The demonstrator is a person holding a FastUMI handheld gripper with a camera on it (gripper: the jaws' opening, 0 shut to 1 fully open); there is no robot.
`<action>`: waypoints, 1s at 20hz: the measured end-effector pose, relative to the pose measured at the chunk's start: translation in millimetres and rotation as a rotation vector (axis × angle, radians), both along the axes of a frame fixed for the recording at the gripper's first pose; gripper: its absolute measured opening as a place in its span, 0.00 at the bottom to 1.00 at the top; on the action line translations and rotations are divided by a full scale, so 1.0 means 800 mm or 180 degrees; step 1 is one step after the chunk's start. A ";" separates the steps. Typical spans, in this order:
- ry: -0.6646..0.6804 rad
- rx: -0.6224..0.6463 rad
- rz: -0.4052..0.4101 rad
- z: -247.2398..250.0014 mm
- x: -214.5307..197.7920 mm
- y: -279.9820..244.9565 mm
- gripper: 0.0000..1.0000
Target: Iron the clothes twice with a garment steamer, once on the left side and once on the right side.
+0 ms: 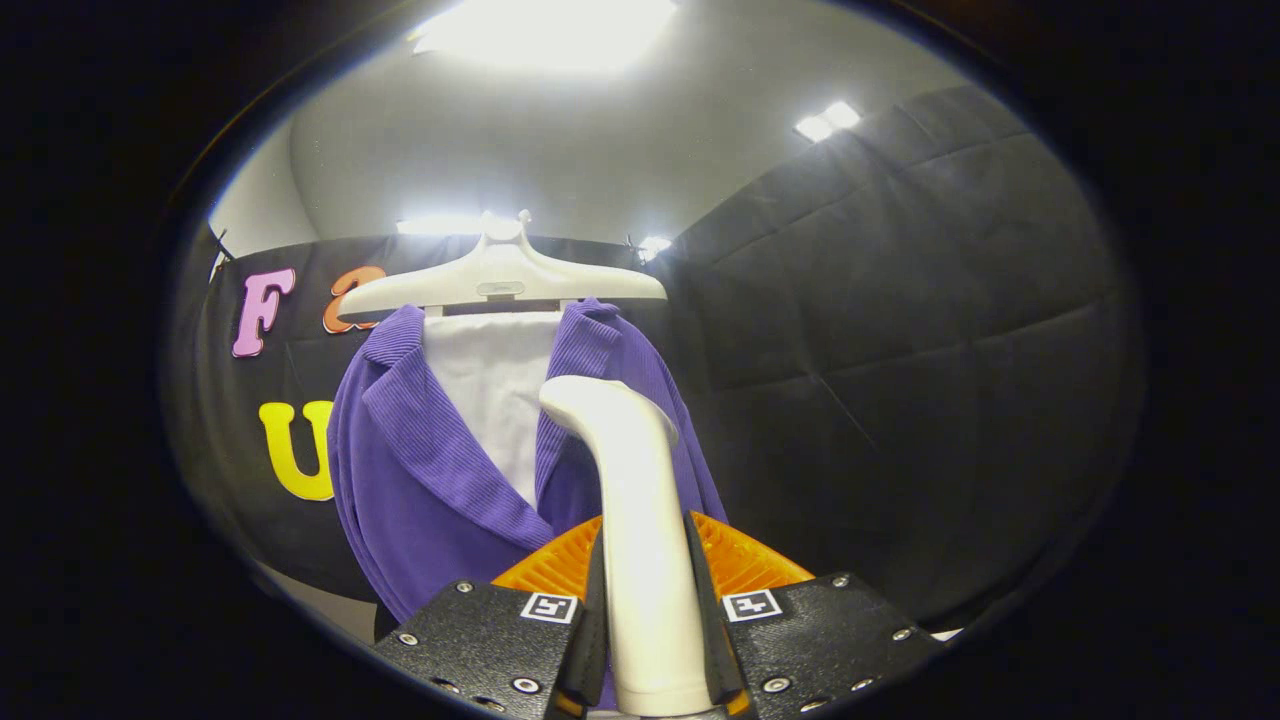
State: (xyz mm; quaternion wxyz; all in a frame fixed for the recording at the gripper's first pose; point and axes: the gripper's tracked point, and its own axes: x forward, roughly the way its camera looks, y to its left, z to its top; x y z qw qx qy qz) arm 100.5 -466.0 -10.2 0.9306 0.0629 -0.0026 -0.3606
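The claw (652, 640) clamps both fingers on the white plastic garment steamer handle (640, 520), aiming its head at the hanging purple ribbed jacket (430, 470) for steaming.

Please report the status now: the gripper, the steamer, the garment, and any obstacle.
Gripper shut on steamer handle. Steamer head raised before the purple jacket, on its hanger, near the right lapel. Contact with cloth: cannot tell. Nothing between head and jacket.
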 end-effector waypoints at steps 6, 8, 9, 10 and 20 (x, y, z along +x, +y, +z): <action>0.0005 -0.0152 0.0004 0.006 0.022 -0.010 0.38; 0.0061 -0.0192 0.0016 -0.002 0.021 -0.013 0.38; 0.0097 -0.0208 0.0011 -0.007 0.019 -0.014 0.38; 0.0143 -0.0216 0.0005 -0.014 0.015 -0.016 0.38; 0.0494 -0.0019 -0.0046 -0.103 -0.014 -0.037 0.38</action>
